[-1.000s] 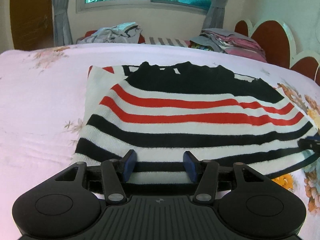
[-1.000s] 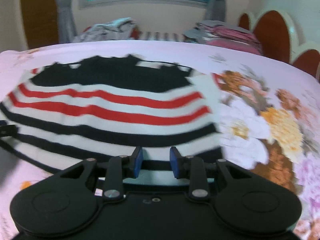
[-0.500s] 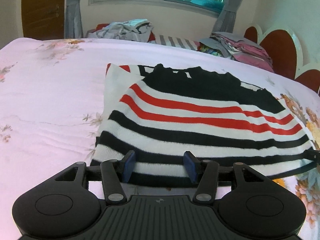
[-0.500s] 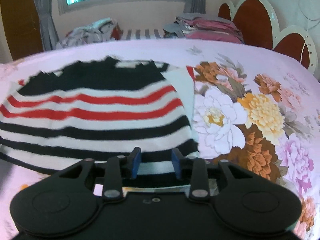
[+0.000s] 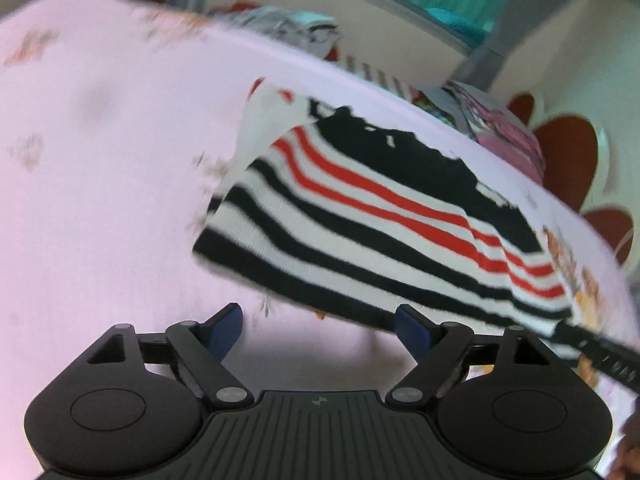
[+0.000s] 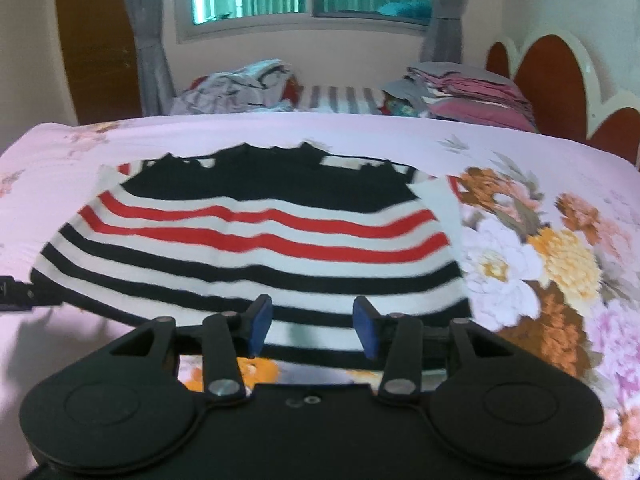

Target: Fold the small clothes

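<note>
Right wrist view: black, white and red striped knit sweater [image 6: 256,240] lies flat on pink floral bedsheet [image 6: 560,240]. Right gripper [image 6: 313,326] and left gripper [image 5: 318,330] both spread, empty. Judged soft, light, floppy; pinch the sweater's near hem corners.

ribbed knit sweater [image 6: 256,240] on smooth cloth bedsheet [image 6: 520,152]; glossy wooden headboard [image 6: 560,76].
</note>
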Available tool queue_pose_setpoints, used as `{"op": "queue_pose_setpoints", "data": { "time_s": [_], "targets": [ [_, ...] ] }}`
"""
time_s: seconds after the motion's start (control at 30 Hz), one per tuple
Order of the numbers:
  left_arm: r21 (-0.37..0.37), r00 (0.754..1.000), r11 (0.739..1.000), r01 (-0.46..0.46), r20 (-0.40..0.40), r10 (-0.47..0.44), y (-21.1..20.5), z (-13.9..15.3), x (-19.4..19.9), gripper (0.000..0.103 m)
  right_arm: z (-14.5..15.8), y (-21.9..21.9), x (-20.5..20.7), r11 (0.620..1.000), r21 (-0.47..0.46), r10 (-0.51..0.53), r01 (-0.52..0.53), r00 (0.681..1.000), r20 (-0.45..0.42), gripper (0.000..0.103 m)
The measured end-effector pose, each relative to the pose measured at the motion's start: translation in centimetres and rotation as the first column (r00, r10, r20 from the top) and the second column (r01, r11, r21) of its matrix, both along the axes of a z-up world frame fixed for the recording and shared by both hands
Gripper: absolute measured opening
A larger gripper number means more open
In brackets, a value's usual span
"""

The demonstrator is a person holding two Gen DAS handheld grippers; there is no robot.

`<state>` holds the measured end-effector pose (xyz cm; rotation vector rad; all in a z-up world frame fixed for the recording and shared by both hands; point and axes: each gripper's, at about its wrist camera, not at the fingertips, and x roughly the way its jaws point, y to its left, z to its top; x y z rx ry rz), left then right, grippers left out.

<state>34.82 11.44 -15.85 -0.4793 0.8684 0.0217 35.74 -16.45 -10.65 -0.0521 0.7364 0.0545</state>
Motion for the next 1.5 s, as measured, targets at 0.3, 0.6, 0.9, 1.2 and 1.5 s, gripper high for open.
{"op": "queue_pose_setpoints", "data": {
  "time_s": [0.3,0.6,0.9,1.2,1.5],
  "targets": [
    [-0.215,0.988,0.965,-0.153,-0.02,0.152,0.4,-3.1,2.1,0.084,-0.9,0.9,4.7,0.996,0.069,0.063,-0.063,0.998,-0.008,0.044],
    [-0.37,0.967,0.903,-0.219,0.04,0.251,2.0,-4.7,4.7,0.086,-2.2,2.3,8.0,0.996,0.075,0.057,-0.056,0.998,-0.021,0.044],
    [-0.475,0.948,0.851,-0.225,0.094,0.303,3.3,-7.1,7.0,0.049,-4.6,4.9,9.7,0.999,-0.036,0.005,-0.007,0.999,-0.05,0.048],
    [-0.485,0.946,0.841,-0.24,0.076,0.314,3.0,-7.9,8.1,0.024,-5.1,6.3,10.0,0.993,-0.115,0.007,-0.012,0.999,-0.044,0.051],
    [-0.395,0.936,0.899,-0.192,0.2,0.288,1.4,-3.7,8.1,0.02,-4.8,5.1,10.0,0.995,-0.081,0.061,-0.064,0.997,-0.037,0.051]
  ]
}}
